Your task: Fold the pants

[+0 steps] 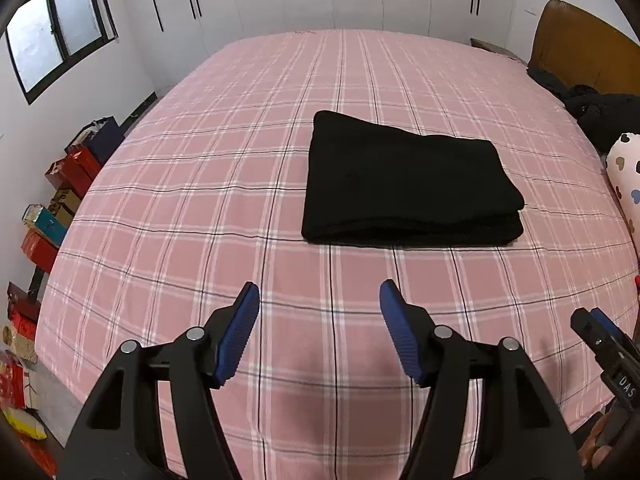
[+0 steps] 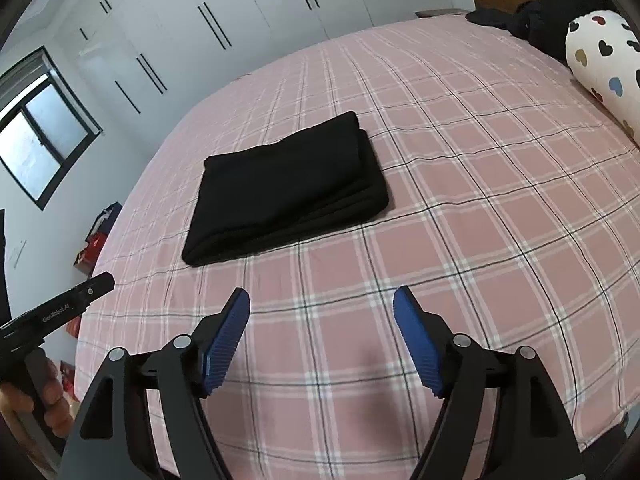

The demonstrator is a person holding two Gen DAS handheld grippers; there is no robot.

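Well beyond either empty gripper lie the pants (image 1: 408,184) (folded).

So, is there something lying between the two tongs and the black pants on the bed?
Nothing visible. Only bare pink plaid sheet lies between the open left tongs, the open right tongs and the folded pants.
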